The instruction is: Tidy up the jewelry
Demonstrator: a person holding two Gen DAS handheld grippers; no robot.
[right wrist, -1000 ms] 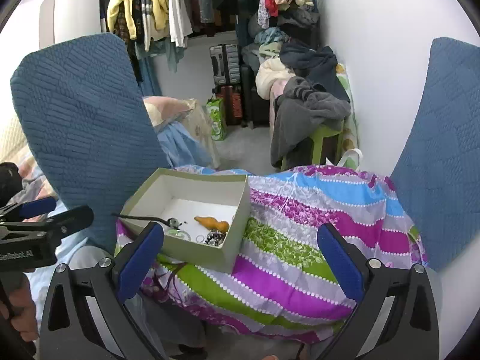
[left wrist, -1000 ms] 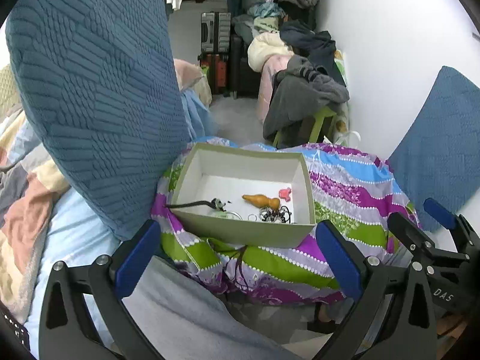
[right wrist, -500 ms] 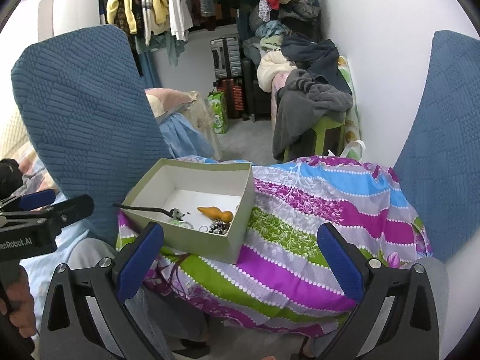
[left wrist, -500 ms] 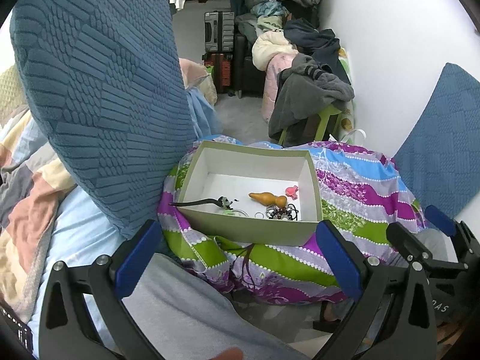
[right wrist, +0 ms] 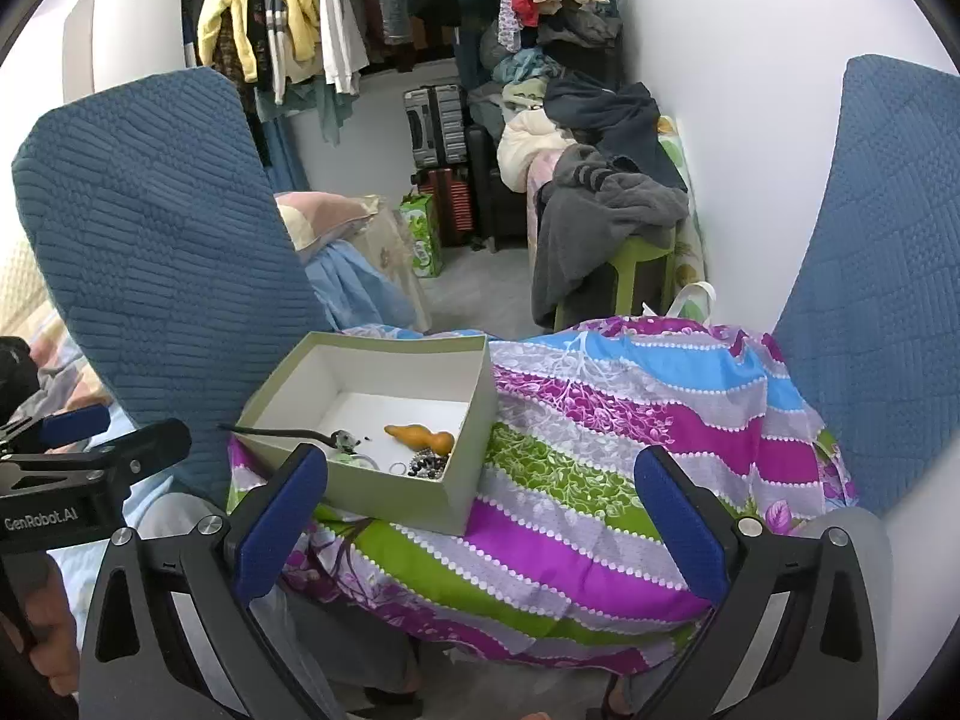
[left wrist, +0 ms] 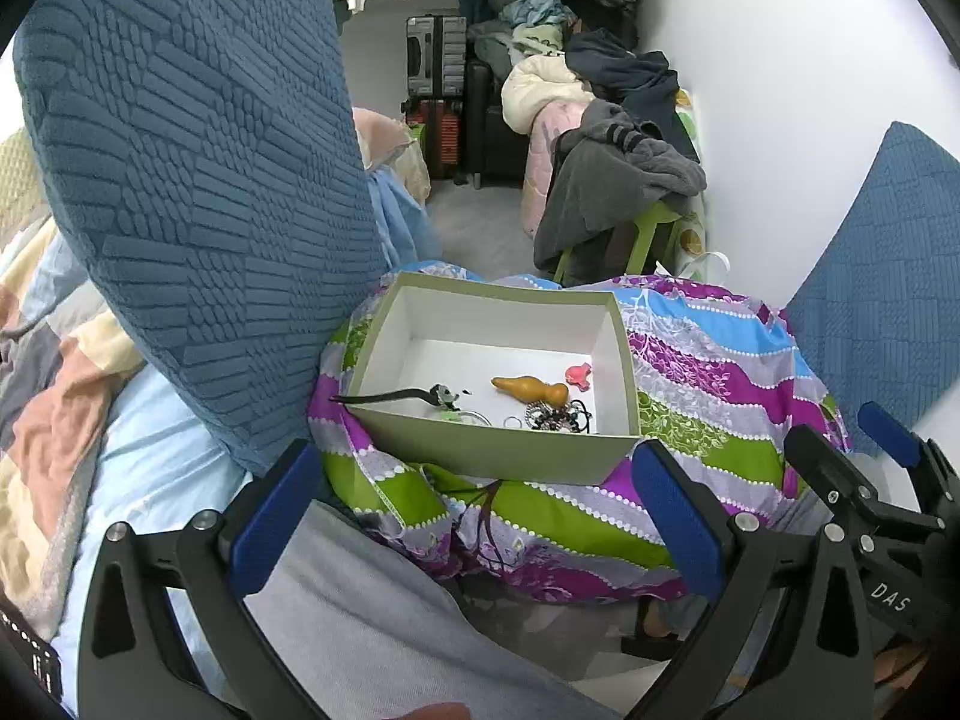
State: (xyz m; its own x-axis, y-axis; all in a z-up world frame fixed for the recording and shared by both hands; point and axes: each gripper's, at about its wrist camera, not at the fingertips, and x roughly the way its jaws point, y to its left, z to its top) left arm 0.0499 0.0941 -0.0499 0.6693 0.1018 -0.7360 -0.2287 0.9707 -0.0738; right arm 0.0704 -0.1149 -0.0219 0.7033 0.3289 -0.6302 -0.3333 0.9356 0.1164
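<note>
Both grippers, left [left wrist: 474, 516] and right [right wrist: 480, 516], are hovering with fingers spread, holding nothing. The jewelry [left wrist: 555, 417] is lying tangled in the box [left wrist: 498, 450] on the quilt [right wrist: 600, 480]; approaching slowly from above seems wise, picking one piece without tipping the box.

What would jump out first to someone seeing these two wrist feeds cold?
Probably the open olive-green cardboard box with a white inside, sitting on the bright purple, green and blue striped cloth in the middle. Inside, near the front wall, lie an orange gourd-shaped piece, a small pink trinket and a dark tangle of beaded jewelry. A big blue quilted cushion looms on the left, and both the left gripper and right gripper are open.
</note>
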